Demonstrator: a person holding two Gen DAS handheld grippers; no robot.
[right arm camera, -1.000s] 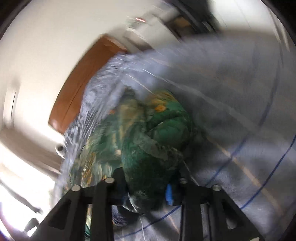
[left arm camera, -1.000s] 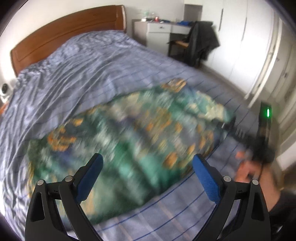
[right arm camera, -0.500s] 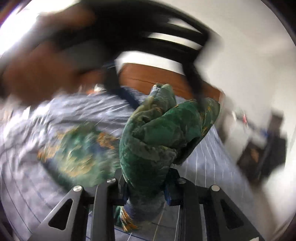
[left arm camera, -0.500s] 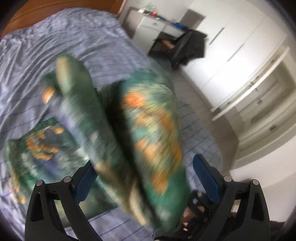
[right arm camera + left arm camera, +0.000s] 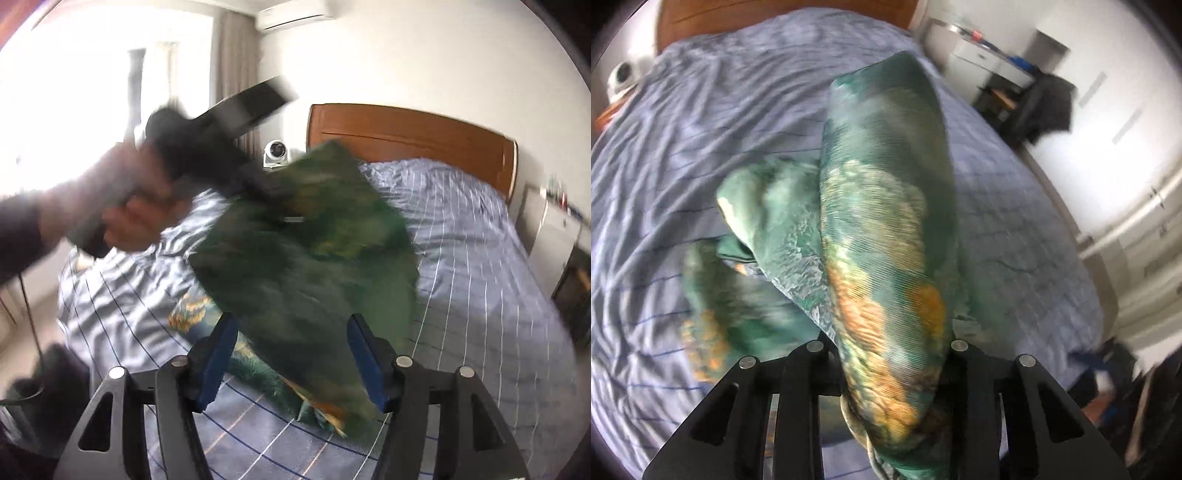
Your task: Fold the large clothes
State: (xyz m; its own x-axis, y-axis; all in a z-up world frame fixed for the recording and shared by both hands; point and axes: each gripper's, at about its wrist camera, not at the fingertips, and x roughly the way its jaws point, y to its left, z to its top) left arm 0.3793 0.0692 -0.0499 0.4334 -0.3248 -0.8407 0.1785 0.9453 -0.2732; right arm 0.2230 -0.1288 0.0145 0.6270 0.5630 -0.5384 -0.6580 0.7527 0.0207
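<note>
Left tongs [image 5: 886, 369] clamped on garment [image 5: 886, 229]; right tongs [image 5: 291, 354] agape.

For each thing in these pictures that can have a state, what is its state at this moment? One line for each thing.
green patterned garment: lifted and bunched, its lower part trailing on the bed.
left gripper: shut on the garment.
right gripper: open, holding nothing, the garment hanging just past its fingers.
blue striped bedsheet: spread over the bed, wrinkled.
dark jacket: draped over a chair by the desk.
</note>
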